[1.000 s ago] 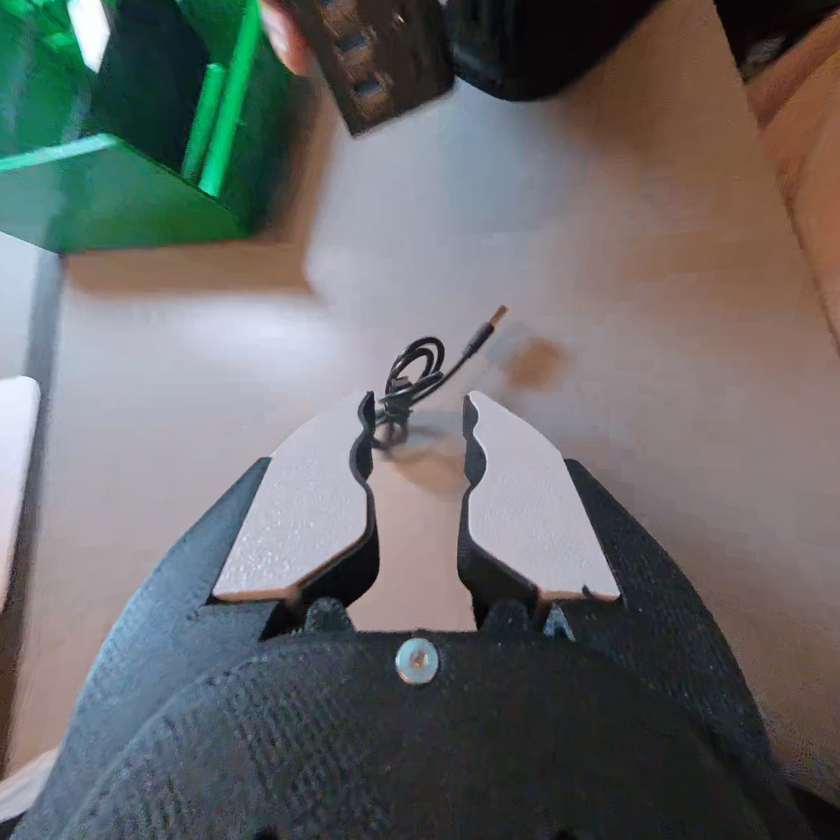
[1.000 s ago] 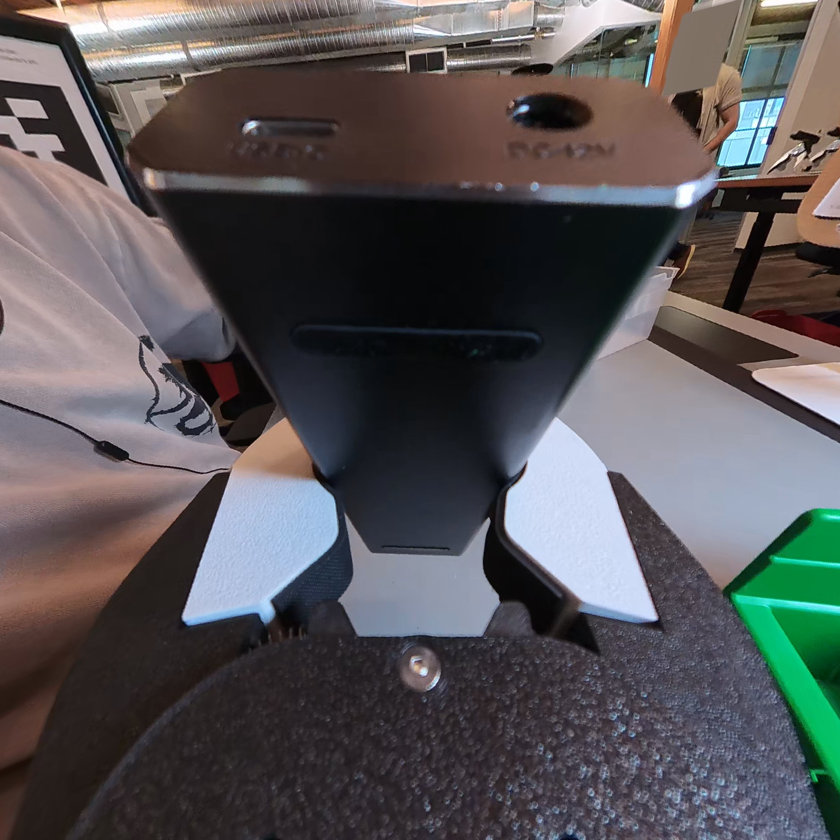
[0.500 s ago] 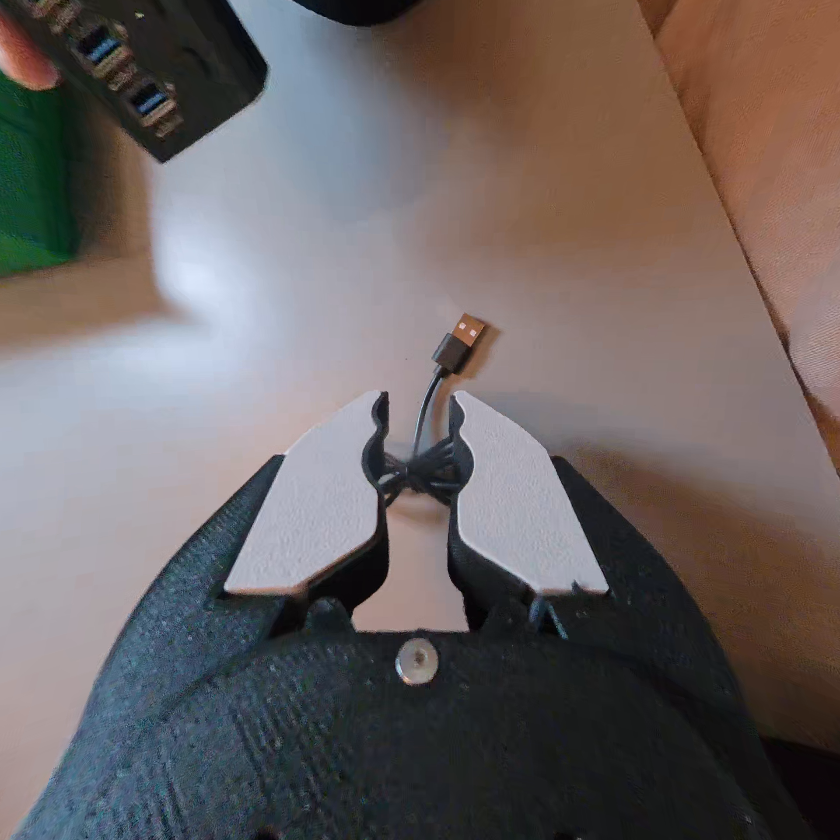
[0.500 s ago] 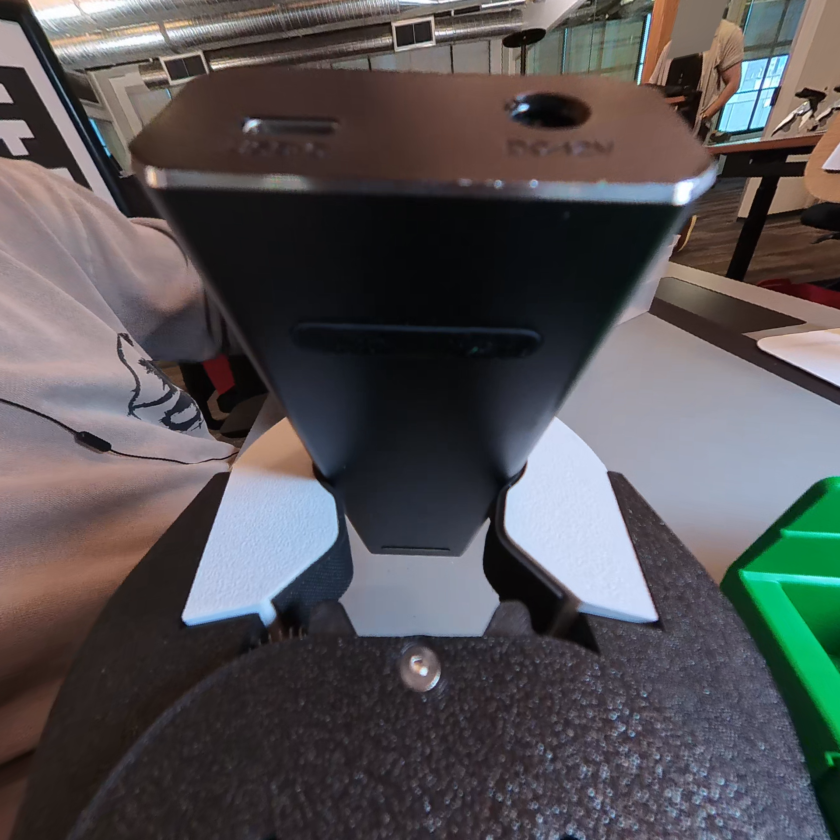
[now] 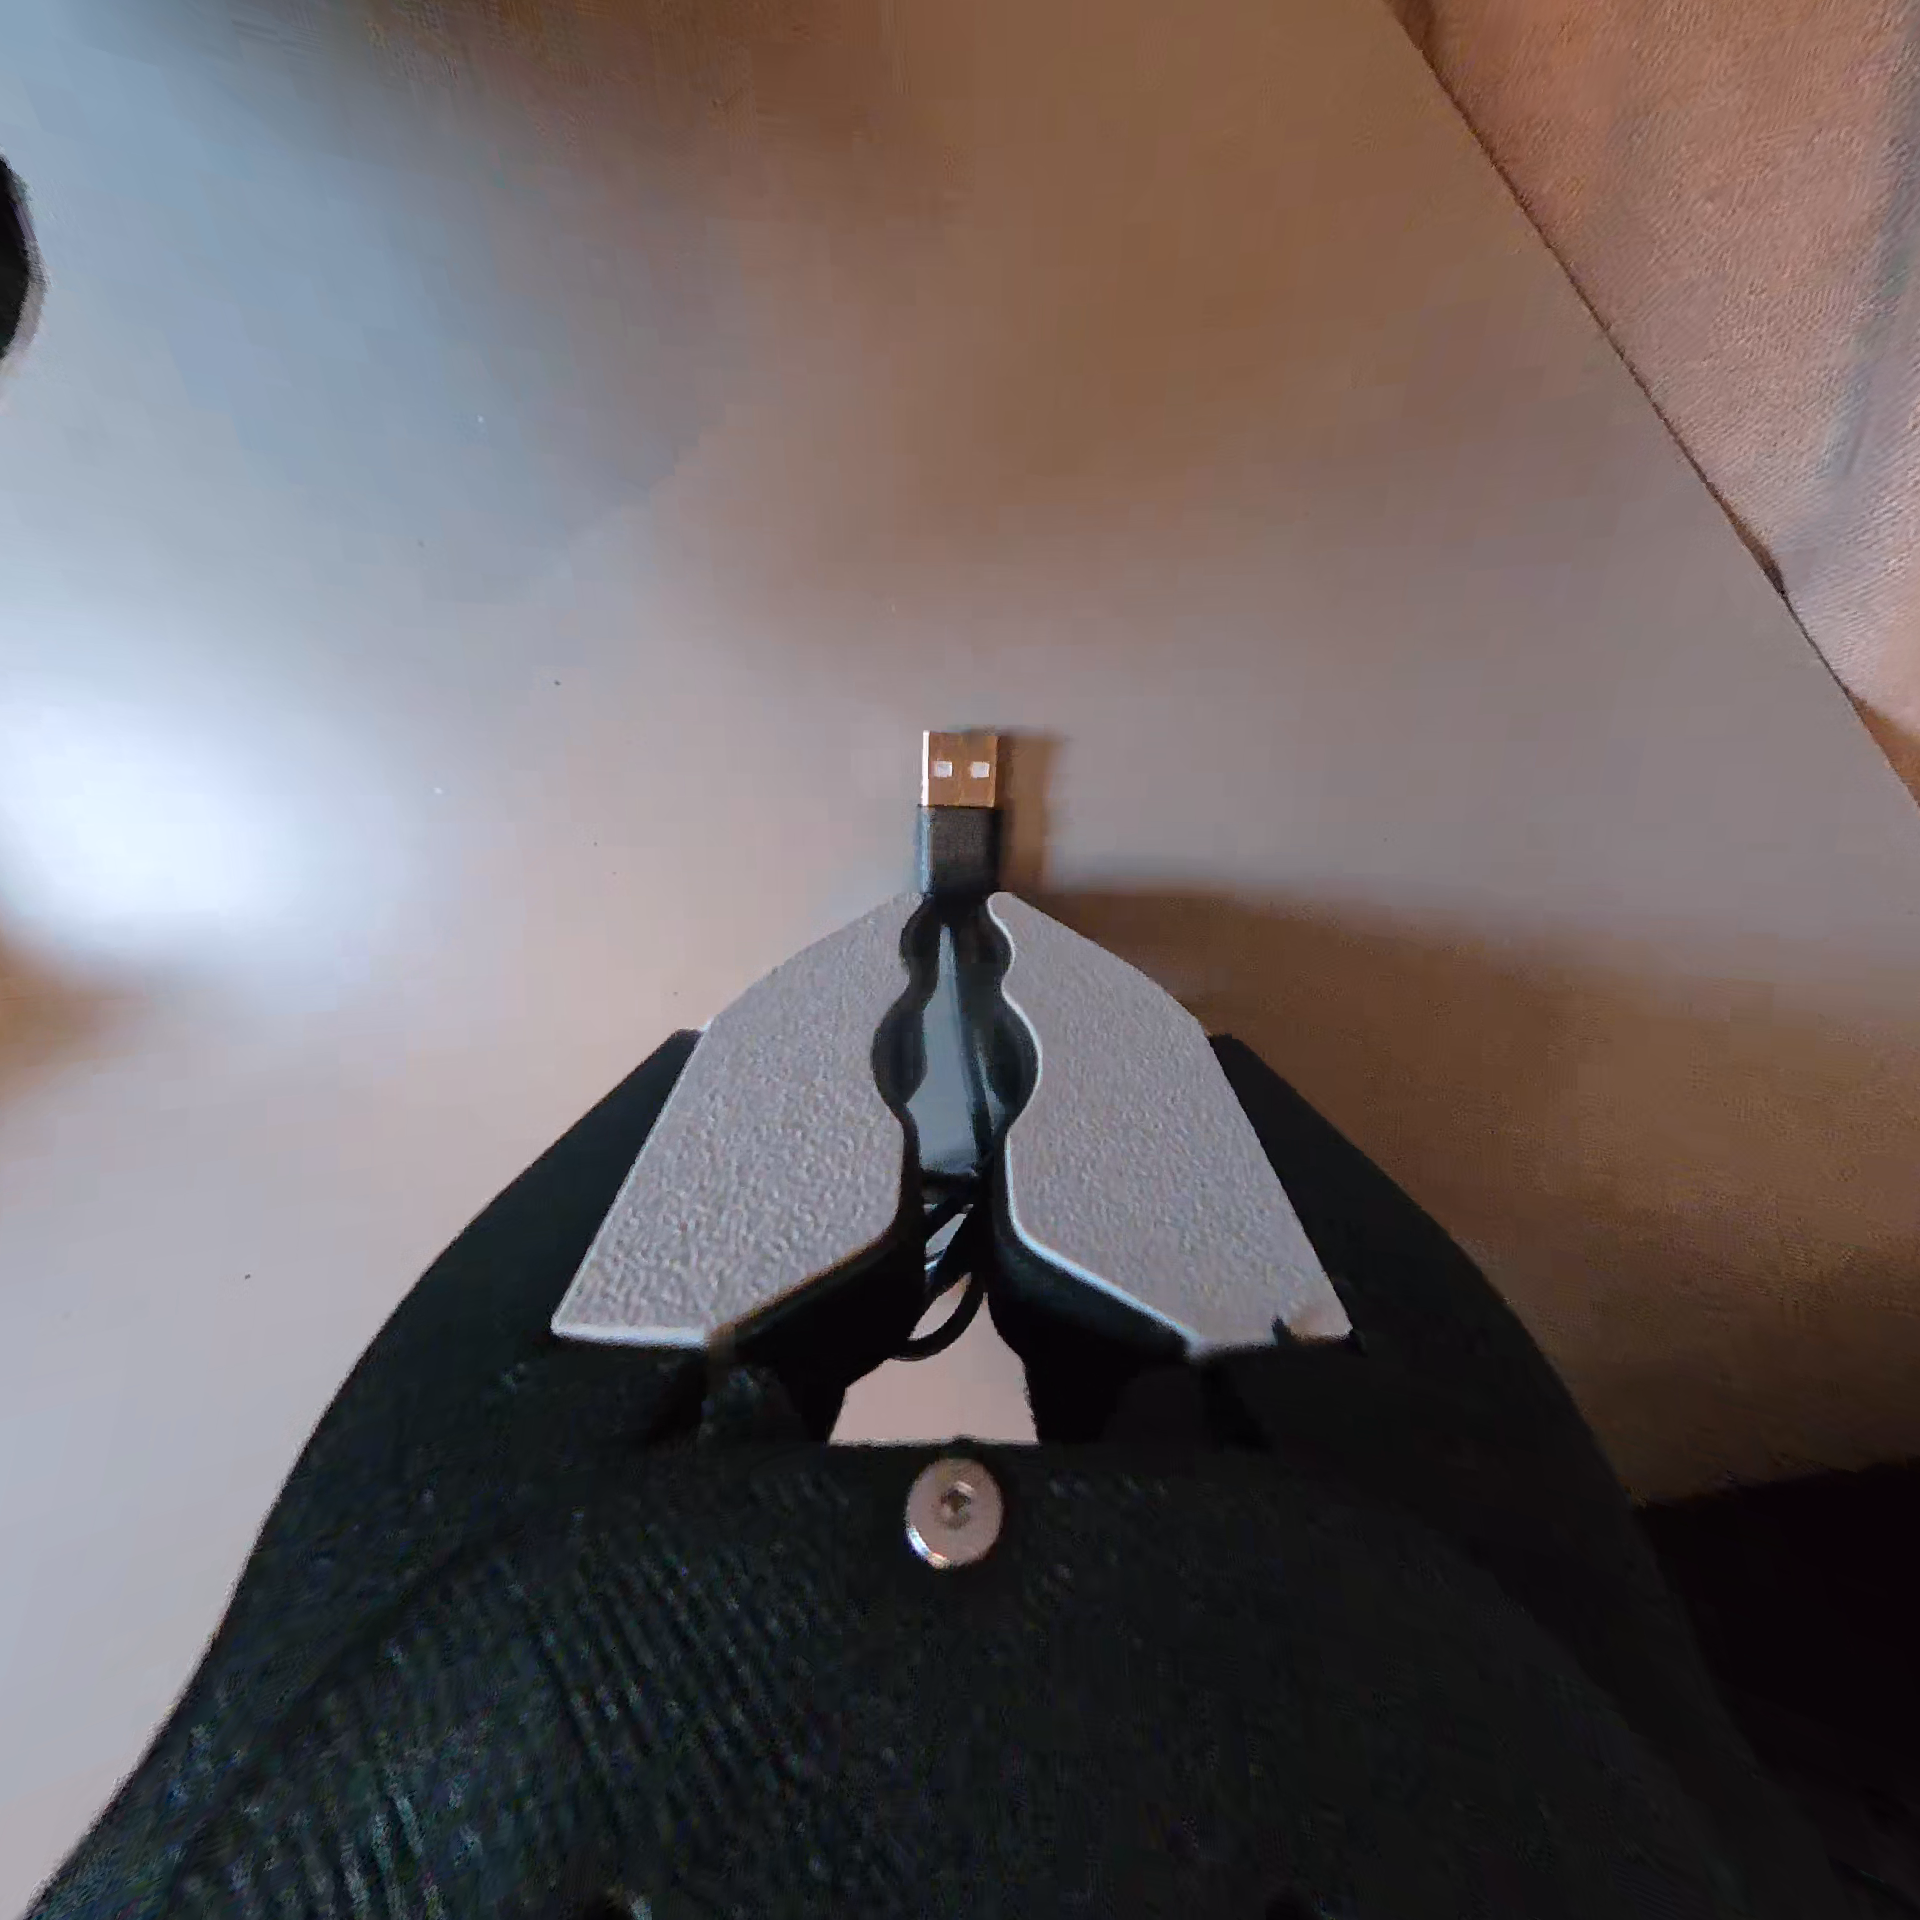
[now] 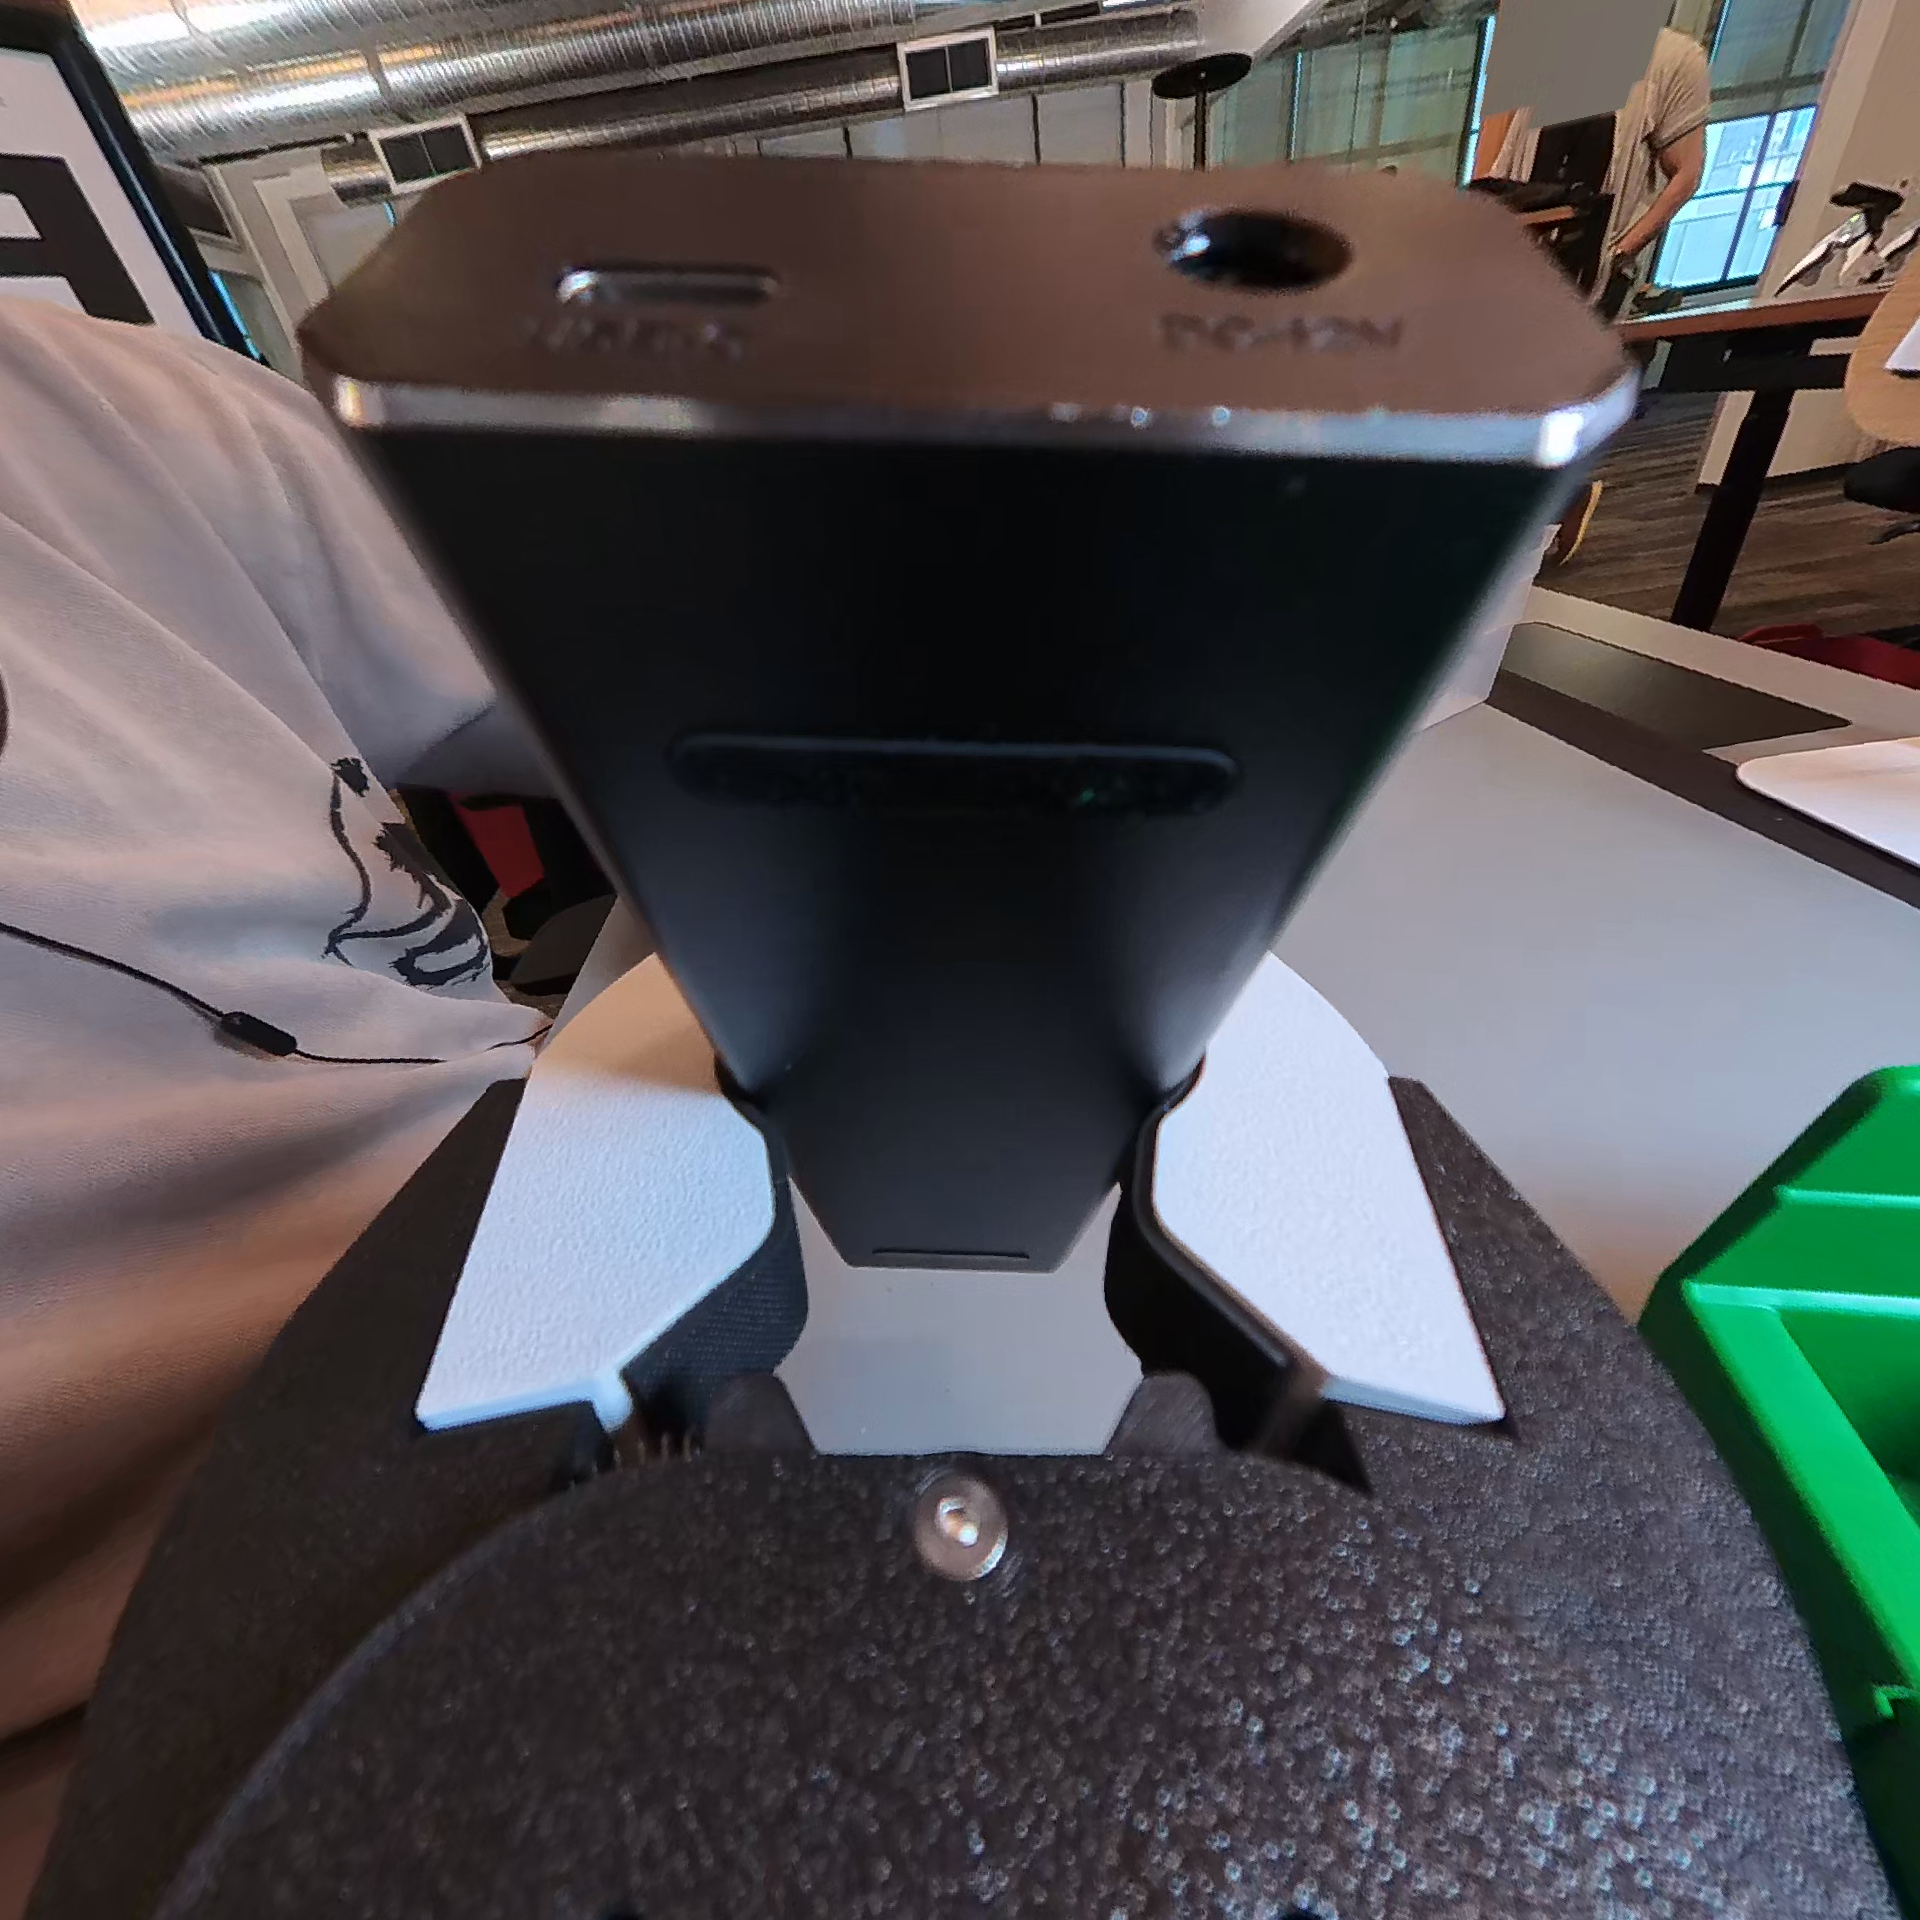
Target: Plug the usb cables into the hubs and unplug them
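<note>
Between my left gripper's [image 5: 953, 909] fingers sits the usb cable [image 5: 961, 831]: jaws nearly pressed together, pinching the cord just behind the black plug housing, with the gold connector sticking out past the tips over the table [image 5: 520, 520]. Rest of the cord is bunched in a loose tangle back in the throat of the fingers.

Handling guess: cable is light and floppy, and only the plug end is stiff. Holding the cord rather than the housing means the plug can swivel or buckle when pushed into a port. I'd rather have the pads on the black housing itself, flat sides, for insertion force.

Right gripper [image 6: 951, 1091] has the hub [image 6: 956, 675], a dark rigid slab, clamped by its lower end with jaws spread wide around it and closed on its edges. It stands up and away from the camera. Looks smooth and fairly dense, so it could slip or pivot under a push, since the grip is far from the top end. Its end face shows a slot port and a round jack; the ports that take this plug aren't visible from here.

Green bin [image 6: 1808, 1403] at right edge, person's light shirt [image 6: 208, 831] at left.
</note>
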Demonstrator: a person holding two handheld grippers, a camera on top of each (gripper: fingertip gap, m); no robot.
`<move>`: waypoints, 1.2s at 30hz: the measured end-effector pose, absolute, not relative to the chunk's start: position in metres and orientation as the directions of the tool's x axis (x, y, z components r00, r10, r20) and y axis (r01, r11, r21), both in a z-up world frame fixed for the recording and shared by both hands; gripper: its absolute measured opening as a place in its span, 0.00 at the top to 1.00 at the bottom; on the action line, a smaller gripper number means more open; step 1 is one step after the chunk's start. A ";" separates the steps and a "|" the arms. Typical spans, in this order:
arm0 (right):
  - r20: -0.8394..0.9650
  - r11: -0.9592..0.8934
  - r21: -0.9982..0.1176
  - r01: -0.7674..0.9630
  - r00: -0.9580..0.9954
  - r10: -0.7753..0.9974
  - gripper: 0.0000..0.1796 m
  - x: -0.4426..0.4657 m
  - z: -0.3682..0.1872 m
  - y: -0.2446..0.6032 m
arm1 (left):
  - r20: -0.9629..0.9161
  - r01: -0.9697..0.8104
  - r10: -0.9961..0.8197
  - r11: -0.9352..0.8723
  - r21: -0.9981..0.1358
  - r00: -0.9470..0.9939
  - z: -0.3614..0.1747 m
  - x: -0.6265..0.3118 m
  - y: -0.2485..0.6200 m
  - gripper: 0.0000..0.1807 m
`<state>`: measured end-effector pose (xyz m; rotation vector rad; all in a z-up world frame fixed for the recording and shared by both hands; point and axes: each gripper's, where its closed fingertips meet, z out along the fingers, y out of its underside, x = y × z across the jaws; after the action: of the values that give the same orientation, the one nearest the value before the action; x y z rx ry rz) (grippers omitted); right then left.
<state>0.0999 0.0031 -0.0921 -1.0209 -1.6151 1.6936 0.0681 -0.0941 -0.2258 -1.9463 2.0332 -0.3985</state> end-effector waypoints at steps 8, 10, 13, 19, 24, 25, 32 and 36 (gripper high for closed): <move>-0.138 -0.087 -0.989 0.120 -0.537 0.832 0.60 0.096 -0.102 0.002 | -0.108 -0.794 -0.946 -0.192 -0.577 0.307 -0.207 0.048 -0.058 0.97; -0.115 -0.068 -0.992 0.107 -0.535 0.837 0.60 0.095 -0.102 0.001 | -0.079 -0.689 -0.896 -0.278 -0.669 0.437 -0.187 0.039 -0.044 0.97; -0.064 -0.017 -0.996 0.093 -0.533 0.844 0.60 0.094 -0.104 -0.004 | 0.000 -0.544 -0.831 -0.363 -0.757 0.556 -0.157 0.031 -0.030 0.97; 0.048 0.124 -0.986 0.109 -0.533 0.845 0.60 0.087 -0.116 -0.018 | -0.009 -0.562 -0.839 -0.356 -0.747 0.544 -0.109 0.055 -0.021 0.97; 0.098 0.212 -0.964 0.162 -0.524 0.846 0.60 0.079 -0.128 -0.019 | -0.022 -0.708 -0.887 -0.352 -0.612 0.461 -0.114 0.069 -0.019 0.97; 0.108 0.235 -0.955 0.184 -0.521 0.847 0.60 0.076 -0.132 -0.017 | -0.019 -0.731 -0.895 -0.351 -0.584 0.445 -0.118 0.069 -0.019 0.97; 0.161 0.386 -0.859 0.335 -0.538 0.827 0.60 0.056 -0.155 -0.005 | -0.038 -0.776 -0.909 -0.332 -0.537 0.416 -0.124 0.057 -0.010 0.97; 0.135 0.387 -0.854 0.347 -0.571 0.809 0.60 0.045 -0.155 -0.010 | -0.013 -0.743 -0.904 -0.344 -0.575 0.428 -0.121 0.046 -0.011 0.97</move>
<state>0.0450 -0.0102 -0.1551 -0.9883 -2.1029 1.1073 0.0462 -0.0108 -0.1213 -2.1817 1.3868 -0.4226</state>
